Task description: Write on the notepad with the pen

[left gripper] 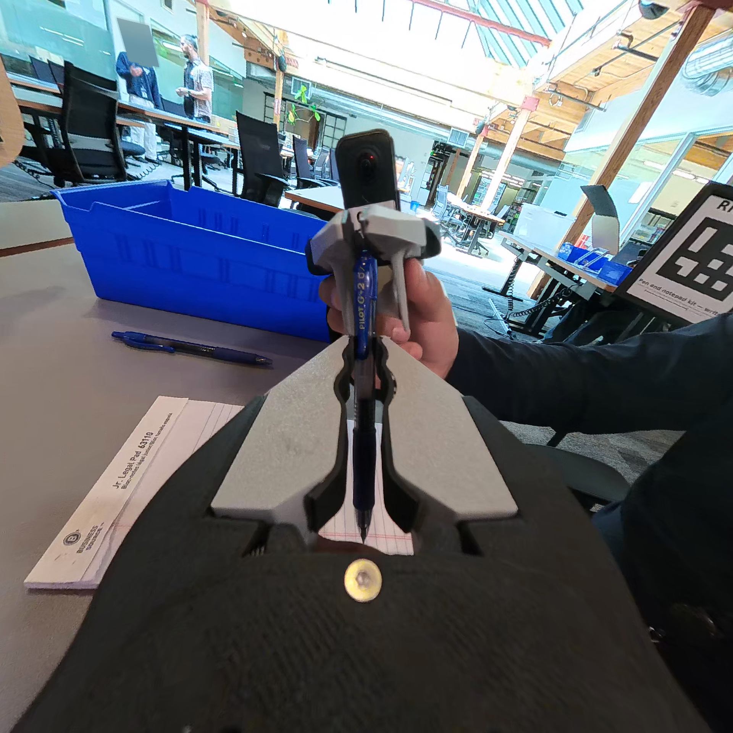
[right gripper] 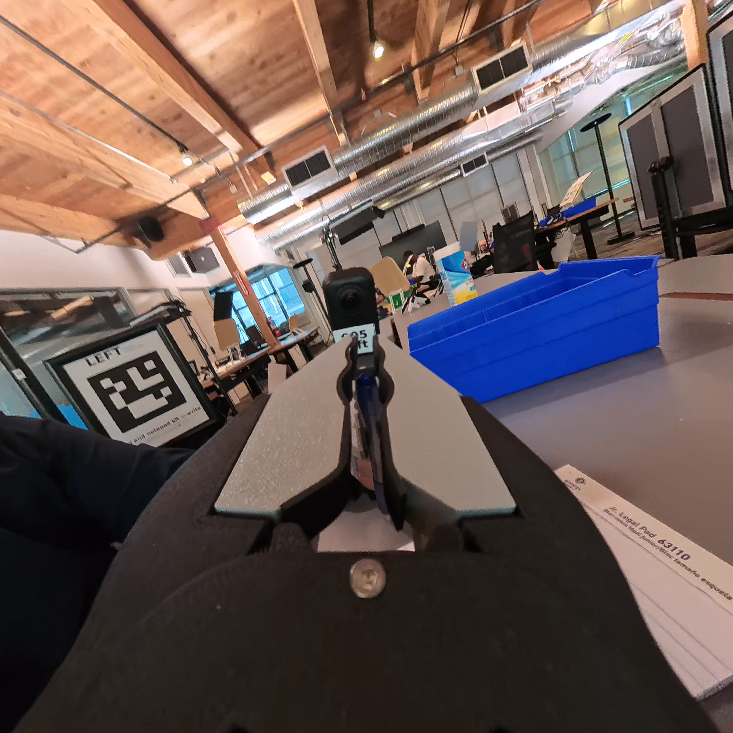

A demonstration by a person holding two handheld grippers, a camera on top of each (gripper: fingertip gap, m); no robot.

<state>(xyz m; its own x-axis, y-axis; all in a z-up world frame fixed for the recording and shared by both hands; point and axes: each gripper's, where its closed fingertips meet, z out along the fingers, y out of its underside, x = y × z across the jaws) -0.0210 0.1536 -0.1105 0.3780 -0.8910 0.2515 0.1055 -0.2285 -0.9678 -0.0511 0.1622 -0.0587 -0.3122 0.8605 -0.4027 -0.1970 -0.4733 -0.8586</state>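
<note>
A blue pen (left gripper: 363,468) stands nearly upright over the white lined notepad (left gripper: 119,496), its tip at the page near a red margin line. I cannot tell if the tip touches. My left gripper (left gripper: 363,357) is shut on the pen's barrel. My right gripper (left gripper: 375,327), held by a hand, is shut on the pen's upper end facing me. In the right wrist view the right gripper (right gripper: 365,357) pinches the same pen (right gripper: 367,396), and the notepad (right gripper: 654,575) lies at lower right. The left gripper's fingers are hidden there.
A second blue pen (left gripper: 190,349) lies on the grey table (left gripper: 59,357) behind the notepad. A blue plastic bin (left gripper: 190,254) stands farther back, also in the right wrist view (right gripper: 535,329). A framed black-and-white marker sign (left gripper: 694,261) stands at the right edge. About 6 cm separates my left fingertips from my right.
</note>
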